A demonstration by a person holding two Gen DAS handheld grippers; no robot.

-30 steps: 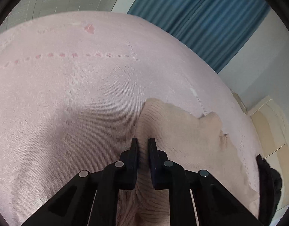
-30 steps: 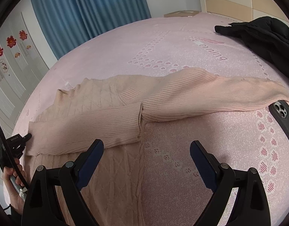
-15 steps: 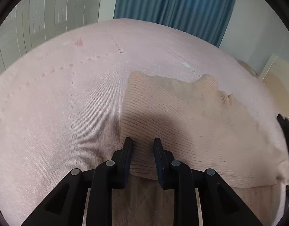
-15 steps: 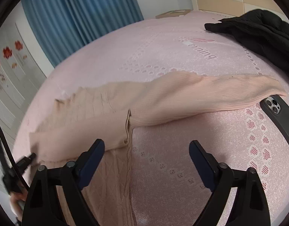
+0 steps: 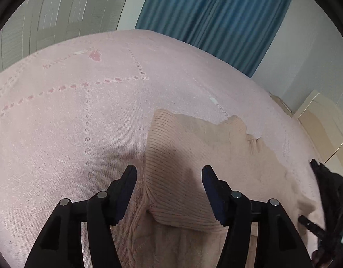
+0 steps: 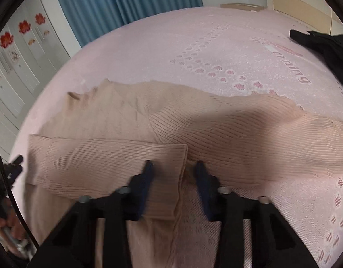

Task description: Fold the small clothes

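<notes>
The left tongs [image 5: 169, 175] have just opened, letting go of the ribbed peach knit sweater [image 6: 131, 120]. The right tongs [image 6: 172, 167] have just been closing around its folded sleeve cuff [image 6: 180, 156]; grip unclear. Pink bedspread [image 6: 149, 51] writing is unreadable.

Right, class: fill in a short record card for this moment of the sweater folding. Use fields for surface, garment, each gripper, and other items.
surface: pink bedspread
garment: beige knit sweater, one sleeve folded across the body, the other sleeve stretched out sideways
left gripper: jaws just been opening, open above the folded sleeve, nothing gripped
right gripper: jaws just been closing, straddling the folded sleeve's cuff; grip unclear, blurred
other items: black garment, blue curtain
</notes>
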